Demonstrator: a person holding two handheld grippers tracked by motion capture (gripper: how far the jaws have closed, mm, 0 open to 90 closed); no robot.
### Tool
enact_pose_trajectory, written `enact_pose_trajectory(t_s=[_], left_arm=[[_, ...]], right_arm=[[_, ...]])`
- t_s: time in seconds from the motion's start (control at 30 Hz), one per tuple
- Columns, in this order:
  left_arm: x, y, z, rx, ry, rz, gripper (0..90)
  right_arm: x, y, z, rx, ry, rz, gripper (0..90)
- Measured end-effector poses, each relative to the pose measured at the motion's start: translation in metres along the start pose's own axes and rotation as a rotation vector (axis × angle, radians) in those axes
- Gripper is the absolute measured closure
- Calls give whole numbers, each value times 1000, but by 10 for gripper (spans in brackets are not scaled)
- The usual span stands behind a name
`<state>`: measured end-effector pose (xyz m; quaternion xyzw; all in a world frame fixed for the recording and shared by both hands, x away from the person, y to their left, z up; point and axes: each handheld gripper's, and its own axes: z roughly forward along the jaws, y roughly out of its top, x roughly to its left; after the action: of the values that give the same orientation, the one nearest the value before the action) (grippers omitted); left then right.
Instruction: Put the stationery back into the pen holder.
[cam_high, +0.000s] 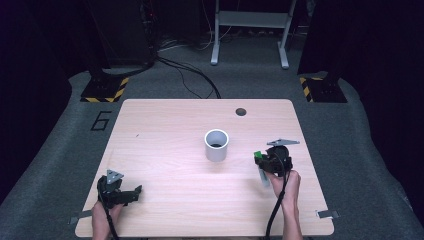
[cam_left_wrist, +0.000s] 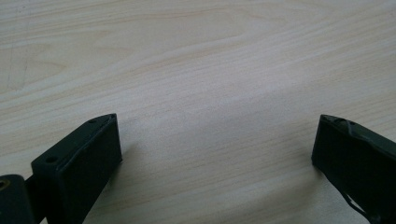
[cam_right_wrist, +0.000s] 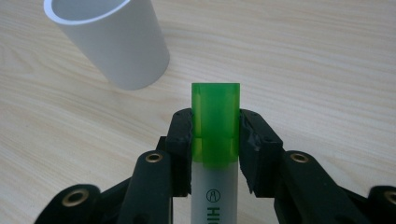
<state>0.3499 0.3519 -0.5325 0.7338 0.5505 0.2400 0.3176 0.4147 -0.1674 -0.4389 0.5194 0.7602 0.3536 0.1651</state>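
The right gripper (cam_right_wrist: 215, 140) is clamping a highlighter (cam_right_wrist: 215, 135) by its translucent green cap, the two pads pressing against the cap's sides while the white barrel with dark lettering is running back between the jaws toward the camera. In the high view this gripper (cam_high: 260, 159) is sitting at the right side of the pale wooden bench (cam_high: 165, 125), with the person's right hand (cam_high: 287, 185) wrapping its body and the highlighter (cam_high: 260, 167) showing its green end toward the middle of the bench. A white cup (cam_high: 216, 145) is standing upright near the centre of the bench, just to the left of the highlighter and apart from it; in the right gripper view the cup (cam_right_wrist: 112, 42) is appearing ahead of the green cap and to its left. The left gripper (cam_high: 131, 194) is resting near the front left corner, its jaws standing wide apart with nothing between them but bare wood.
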Motion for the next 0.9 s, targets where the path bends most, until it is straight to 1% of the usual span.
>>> enact_pose_trajectory(t_s=[0.1, 0.17, 0.2, 0.27, 0.4, 0.43, 0.47, 0.53, 0.57, 0.63, 0.7, 0.9], left_arm=[[0, 0, 0, 0, 0, 0, 13], [0, 0, 0, -3, 3, 0, 13], [0, 0, 0, 0, 0, 0, 13], [0, 0, 0, -1, 1, 0, 13], [0, 0, 0, 0, 0, 0, 13], [0, 0, 0, 0, 0, 0, 13], [0, 0, 0, 0, 0, 0, 13], [0, 0, 0, -6, 3, -1, 13], [0, 0, 0, 2, -1, 0, 13], [0, 0, 0, -4, 2, -1, 13], [0, 0, 0, 0, 0, 0, 13], [0, 0, 0, 1, 0, 0, 13]], right_arm=[[2, 1, 1, -47, 2, -4, 670], [3, 1, 1, -52, 3, 0, 670], [5, 3, 2, -72, -1, -11, 670], [7, 4, 3, -74, -3, -12, 670], [9, 6, 6, -105, -7, -28, 670], [9, 6, 6, -105, -7, -28, 670], [10, 8, 6, -121, -11, -26, 670], [10, 9, 6, -136, -10, -28, 670], [11, 9, 6, -141, -18, -31, 670], [11, 11, 5, -159, -17, -30, 670], [12, 12, 5, -179, -20, -33, 670], [13, 16, 3, -211, -35, -40, 670]])
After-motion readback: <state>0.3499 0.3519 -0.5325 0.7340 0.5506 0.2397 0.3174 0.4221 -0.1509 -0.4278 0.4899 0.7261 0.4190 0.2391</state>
